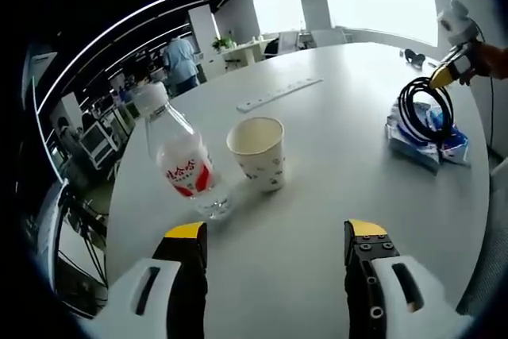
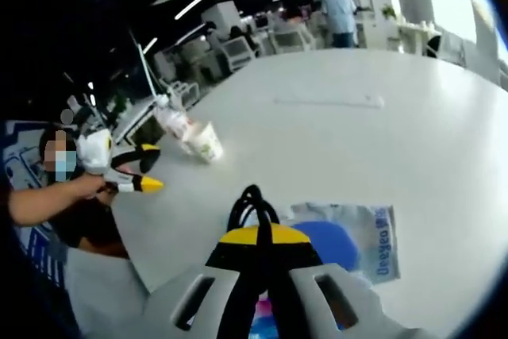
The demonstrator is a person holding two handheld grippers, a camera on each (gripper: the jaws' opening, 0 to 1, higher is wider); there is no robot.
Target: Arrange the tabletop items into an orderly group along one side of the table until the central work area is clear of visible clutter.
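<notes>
A clear water bottle (image 1: pixel 182 160) with a red-and-white label stands beside a patterned paper cup (image 1: pixel 258 152) on the white table (image 1: pixel 317 196). My left gripper (image 1: pixel 276 232) is open just short of them, with nothing between its jaws. At the far right my right gripper (image 1: pixel 444 73) holds a coiled black cable (image 1: pixel 425 109) over a blue-and-white packet (image 1: pixel 432 140). In the right gripper view my right gripper (image 2: pixel 264 234) is shut on the cable (image 2: pixel 252 200) above the packet (image 2: pixel 361 240). The left gripper (image 2: pixel 141 171), the bottle (image 2: pixel 173 123) and the cup (image 2: pixel 206 142) lie to the left.
A long white power strip (image 1: pixel 279 93) lies farther back on the table, also seen as the power strip (image 2: pixel 329 102). A small dark object (image 1: pixel 413 56) sits near the far edge. Chairs and a standing person (image 1: pixel 181 61) are beyond the table. A person's arm (image 2: pixel 48 196) holds the left gripper.
</notes>
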